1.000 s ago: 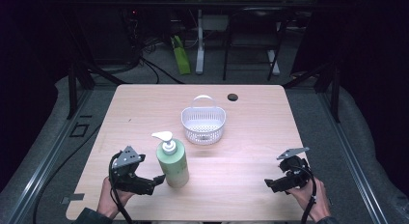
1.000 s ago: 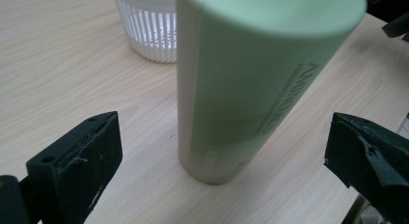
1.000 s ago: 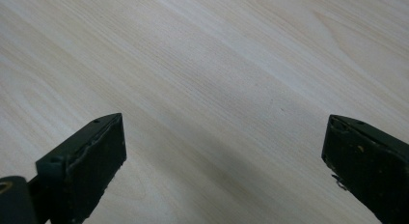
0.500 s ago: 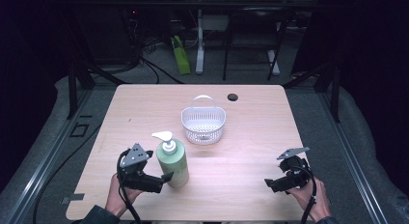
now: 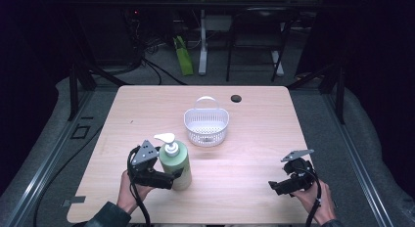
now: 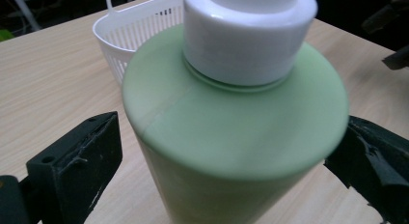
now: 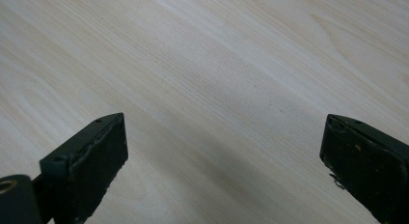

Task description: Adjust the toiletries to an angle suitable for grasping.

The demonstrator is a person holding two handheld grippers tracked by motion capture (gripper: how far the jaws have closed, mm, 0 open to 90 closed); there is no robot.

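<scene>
A green pump bottle (image 5: 178, 161) with a white pump head stands upright on the wooden table (image 5: 254, 139), front left. My left gripper (image 5: 174, 177) is open and reaches in from the bottle's left, with one jaw on each side of its body. In the left gripper view the green pump bottle (image 6: 231, 137) sits between the jaws of my left gripper (image 6: 226, 166); a gap shows at the left jaw, and the right jaw is very close to it. My right gripper (image 5: 274, 186) rests open at the front right, nothing between the jaws of the right gripper (image 7: 222, 156).
A white slotted basket (image 5: 195, 130) with a handle stands behind the bottle at mid-table, also seen as the basket (image 6: 128, 28) beyond the bottle. A small black round thing (image 5: 236, 98) lies near the far edge. Dark frames and cables surround the table.
My left gripper has moved right and forward to the bottle, so its jaws now flank the body. The bottle and the right gripper have stayed put.
</scene>
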